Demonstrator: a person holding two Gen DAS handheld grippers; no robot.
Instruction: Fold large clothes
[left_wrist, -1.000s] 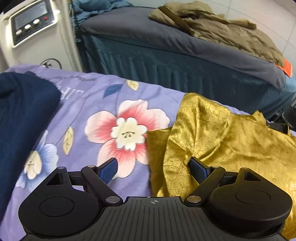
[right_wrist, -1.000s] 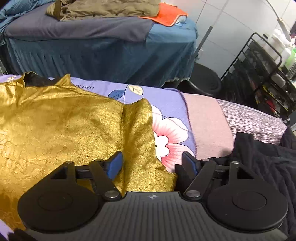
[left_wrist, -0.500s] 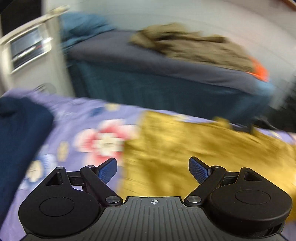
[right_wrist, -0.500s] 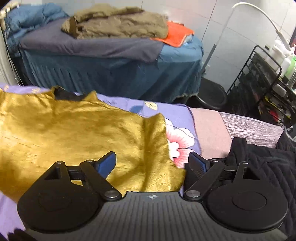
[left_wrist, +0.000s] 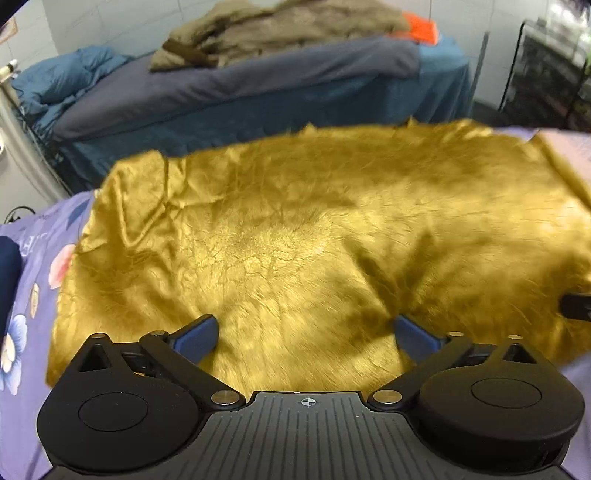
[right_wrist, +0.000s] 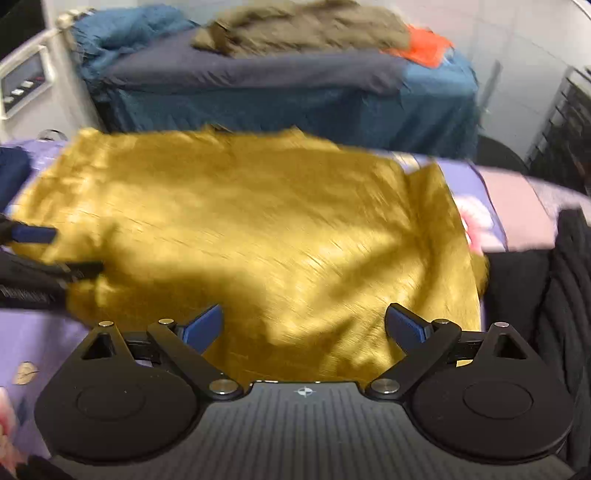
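Left wrist view: spread wide across the purple floral bedsheet (left_wrist: 26, 306), a large golden-yellow crinkled satin garment (left_wrist: 295, 229), shiny and finely creased, mostly flat with a raised fold running along its left border. Far edge ragged and slightly blurred. Left gripper (left_wrist: 306, 334) just above the near part of the cloth, blue-padded fingers (left_wrist: 197, 334) set wide apart, nothing between them. At the right edge, a dark tip of the other gripper (left_wrist: 576, 306) over the gold fabric. At the far left, a sliver of dark navy folded cloth (left_wrist: 7, 273) lying on the sheet. Beyond, a second bed with a grey cover and teal skirt (left_wrist: 258, 107), carrying a heap of olive-brown clothing (left_wrist: 280, 33) and an orange cloth (left_wrist: 419, 27).

Right wrist view: heavily motion-blurred. Same golden garment (right_wrist: 258, 229) filling the middle, stretched out flat, its right border folded into a narrow ridge beside the pink flower print of the sheet (right_wrist: 480, 218). Right gripper (right_wrist: 304, 325) low over the near hem, blue pads (right_wrist: 404, 325) well apart, gripping nothing. At the left, the left gripper (right_wrist: 33, 254) seen side-on above the cloth's left portion. To the right, a pink-grey blanket (right_wrist: 513, 206) and a black ribbed garment (right_wrist: 561, 295) touching the gold fabric's right edge. At the upper left, a white machine with a control panel (right_wrist: 26, 85).
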